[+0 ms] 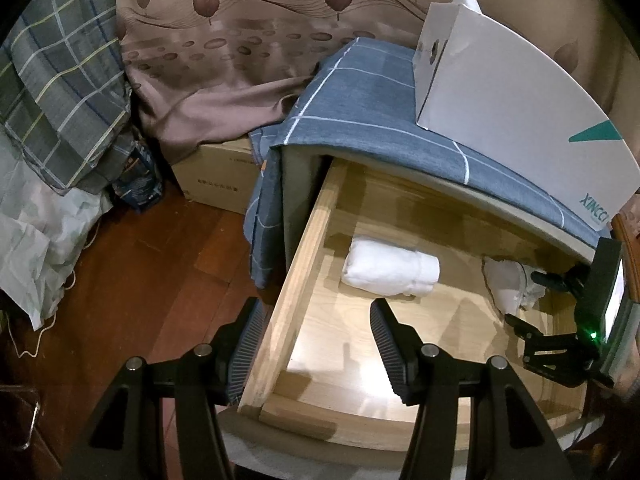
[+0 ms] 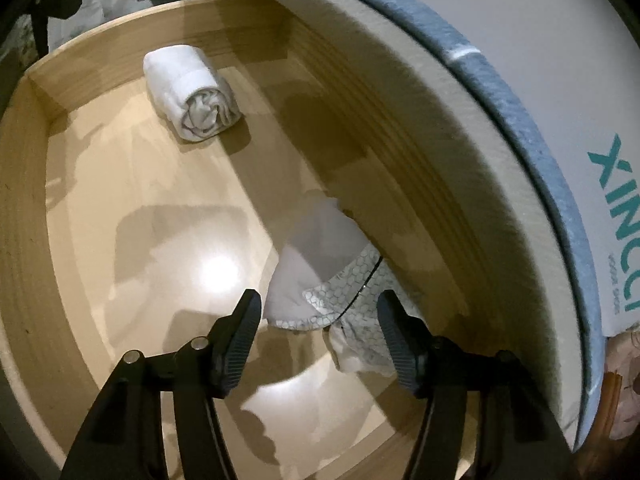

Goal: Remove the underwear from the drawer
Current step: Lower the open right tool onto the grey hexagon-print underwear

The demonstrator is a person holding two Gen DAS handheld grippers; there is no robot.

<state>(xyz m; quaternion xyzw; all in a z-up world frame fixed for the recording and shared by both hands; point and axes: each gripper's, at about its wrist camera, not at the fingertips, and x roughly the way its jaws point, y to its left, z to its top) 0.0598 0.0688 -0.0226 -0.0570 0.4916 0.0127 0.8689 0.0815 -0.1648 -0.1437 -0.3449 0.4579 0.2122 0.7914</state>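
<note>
So the drawer (image 1: 304,248) was pulled out of a little nightstand with a blue checked cloth (image 1: 360,112) draped over the top and a white box (image 1: 500,108) sitting on that.

Starting from the left: the left gripper (image 1: 318,350) hung over the drawer's front left corner with its fingers (image 1: 248,344) spread and nothing between them. One finger sat outside the drawer's left wall, over the wooden floor (image 1: 140,280); the other was over the drawer bottom. Ahead of that inner finger, toward the back, lay a rolled white bundle (image 1: 390,270), clear of both fingers. Way off to the left of the fingers was a plaid blanket (image 1: 60,92) and a cardboard box (image 1: 216,176) under a brown curtain (image 1: 240,40).

Further right, the right gripper (image 2: 320,330) was down inside the drawer. Its fingers (image 2: 240,336) stood apart on either side of the crumpled white underwear (image 2: 320,276), the piece with a grey honeycomb-patterned trim, lying right up by the nightstand's front edge. The fabric lay between the fingers, slightly ahead of the tips, but the pads weren't pressing on it as far as I could see, so loose, not gripping. From that camera the rolled bundle was far ahead and to the left of the fingers, near the drawer's far wall.
</note>
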